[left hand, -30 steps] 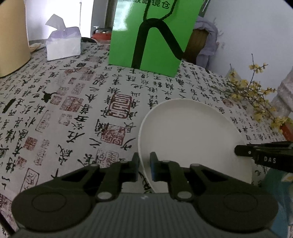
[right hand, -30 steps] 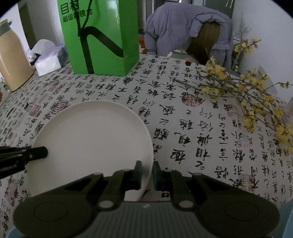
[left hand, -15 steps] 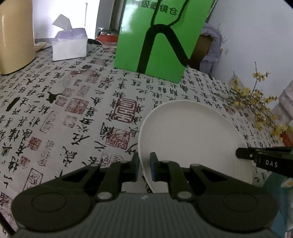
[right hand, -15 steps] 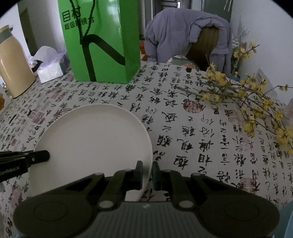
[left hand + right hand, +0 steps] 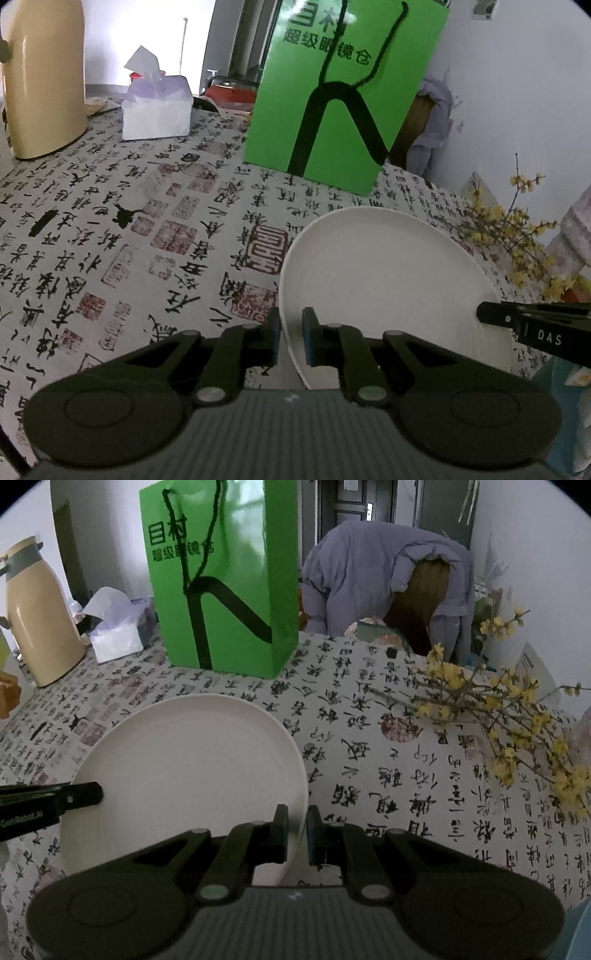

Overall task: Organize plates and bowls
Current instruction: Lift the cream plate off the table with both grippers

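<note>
A plain white plate is held tilted above the calligraphy-print tablecloth. My left gripper is shut on the plate's left rim, one pad on each face. In the right wrist view the same white plate fills the lower left, and my right gripper is shut on its right rim. Each gripper's black finger shows at the far edge of the other's view. No bowl is in view.
A green paper bag stands at the back of the table, with a tissue box and a beige thermos jug to its left. Yellow flowering branches lie on the right. A chair draped with a purple jacket stands behind.
Both views have tipped upward a little, so the bag, tissue box and jug sit lower and larger in frame. The plate stays gripped at both rims.
</note>
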A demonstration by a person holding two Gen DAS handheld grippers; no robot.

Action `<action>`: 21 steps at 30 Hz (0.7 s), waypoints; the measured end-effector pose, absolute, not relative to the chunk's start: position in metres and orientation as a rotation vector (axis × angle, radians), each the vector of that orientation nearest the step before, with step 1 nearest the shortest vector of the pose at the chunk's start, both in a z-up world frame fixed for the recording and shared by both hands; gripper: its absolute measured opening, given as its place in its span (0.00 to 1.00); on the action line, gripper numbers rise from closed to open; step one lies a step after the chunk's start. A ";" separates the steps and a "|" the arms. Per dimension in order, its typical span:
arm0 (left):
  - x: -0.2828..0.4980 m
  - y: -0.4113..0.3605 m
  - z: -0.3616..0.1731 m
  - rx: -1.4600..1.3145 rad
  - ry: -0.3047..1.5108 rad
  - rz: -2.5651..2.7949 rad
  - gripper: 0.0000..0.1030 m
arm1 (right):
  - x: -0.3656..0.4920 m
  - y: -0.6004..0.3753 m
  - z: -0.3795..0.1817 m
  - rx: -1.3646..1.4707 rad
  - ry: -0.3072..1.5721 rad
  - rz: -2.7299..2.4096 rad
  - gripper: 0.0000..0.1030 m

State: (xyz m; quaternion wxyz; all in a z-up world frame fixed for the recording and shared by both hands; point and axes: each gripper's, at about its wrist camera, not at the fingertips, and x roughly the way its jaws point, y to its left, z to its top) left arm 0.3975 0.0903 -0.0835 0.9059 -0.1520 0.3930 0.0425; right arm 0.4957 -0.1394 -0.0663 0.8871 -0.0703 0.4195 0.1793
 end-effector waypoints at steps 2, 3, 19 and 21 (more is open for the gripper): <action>0.396 0.092 -0.081 -0.319 0.805 0.088 0.12 | 0.495 -0.139 -0.064 -0.141 0.864 0.376 0.10; 0.396 0.093 -0.080 -0.323 0.802 0.088 0.12 | 0.494 -0.139 -0.062 -0.137 0.859 0.378 0.09; 0.378 0.096 -0.056 -0.323 0.734 0.092 0.12 | 0.474 -0.146 -0.038 -0.104 0.788 0.416 0.09; 0.374 0.095 -0.051 -0.320 0.732 0.093 0.12 | 0.470 -0.147 -0.035 -0.101 0.781 0.417 0.09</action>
